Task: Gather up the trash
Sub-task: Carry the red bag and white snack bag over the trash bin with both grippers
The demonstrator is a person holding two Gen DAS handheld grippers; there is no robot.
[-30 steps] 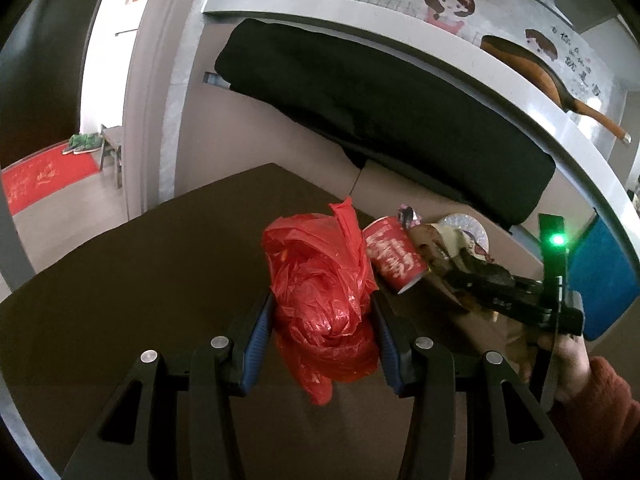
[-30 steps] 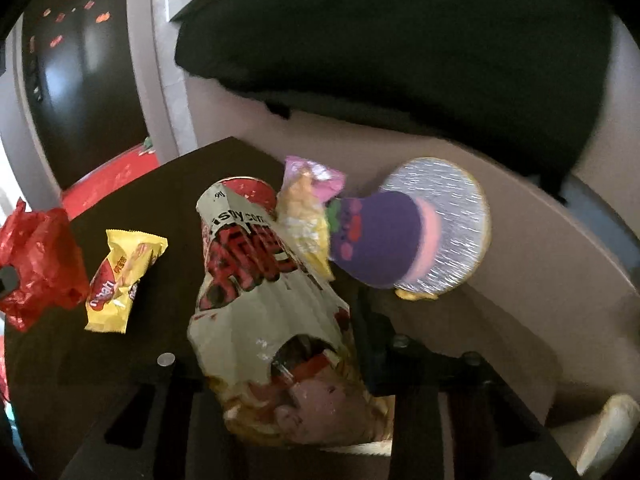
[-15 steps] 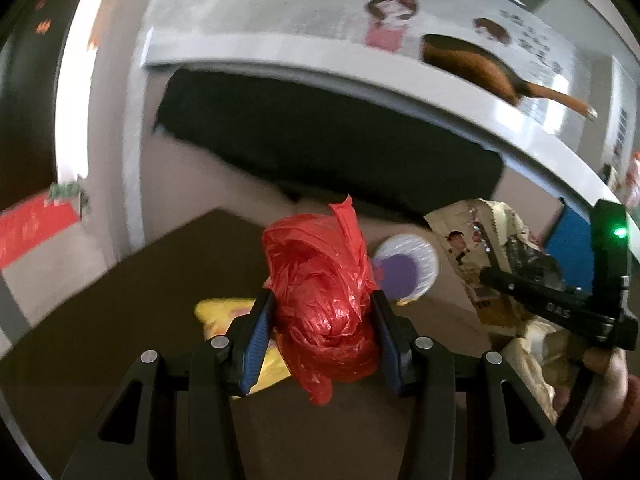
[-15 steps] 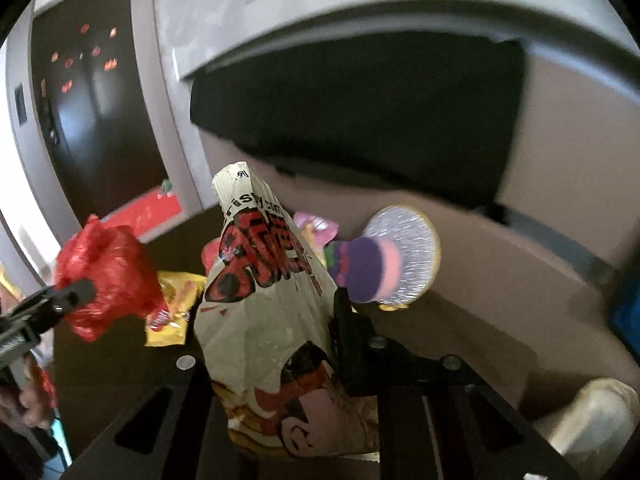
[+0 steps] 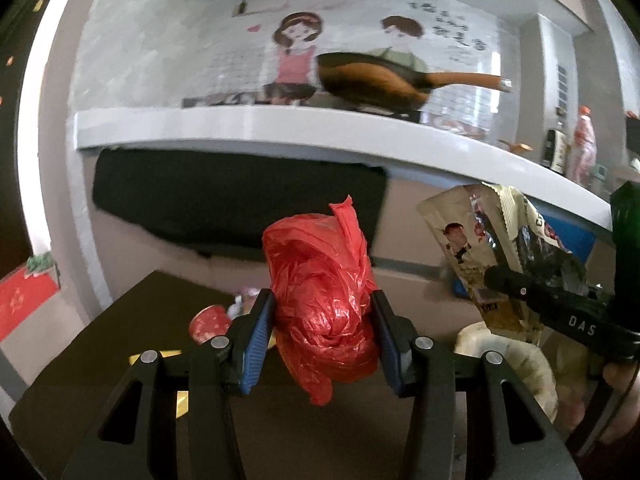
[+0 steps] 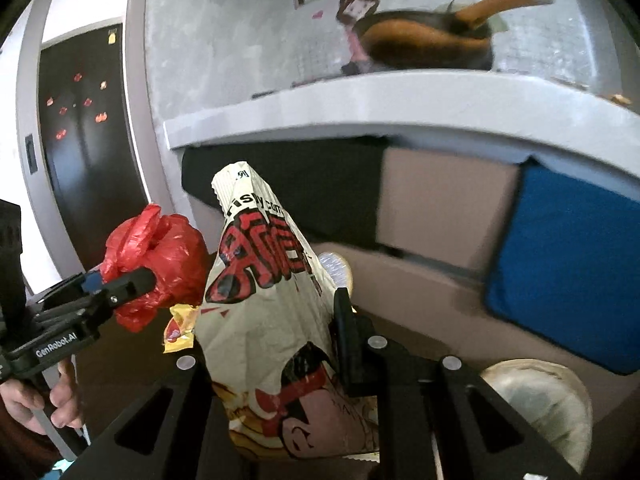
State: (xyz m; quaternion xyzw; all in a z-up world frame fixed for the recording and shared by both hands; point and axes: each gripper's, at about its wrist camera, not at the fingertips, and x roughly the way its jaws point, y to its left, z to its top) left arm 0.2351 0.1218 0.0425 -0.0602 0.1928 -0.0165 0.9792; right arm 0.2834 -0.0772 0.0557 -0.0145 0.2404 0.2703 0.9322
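Note:
My left gripper (image 5: 322, 332) is shut on a crumpled red plastic bag (image 5: 320, 288) and holds it up above the dark table (image 5: 120, 328). It also shows in the right wrist view (image 6: 156, 264). My right gripper (image 6: 276, 344) is shut on a cream snack bag with red letters (image 6: 264, 292), held upright; the same bag shows at the right of the left wrist view (image 5: 492, 248). A red paper cup (image 5: 209, 320) and a yellow wrapper (image 6: 180, 328) lie on the table below.
A bin lined with a pale bag (image 6: 540, 404) stands low at the right, also in the left wrist view (image 5: 508, 364). Behind are a white counter (image 5: 280, 128) with a frying pan (image 5: 372, 80), a black cloth (image 5: 224, 196) and a blue panel (image 6: 568, 264).
Both grippers have risen with their loads and swung right, away from the table toward the bin. The table items have dropped low in both views.

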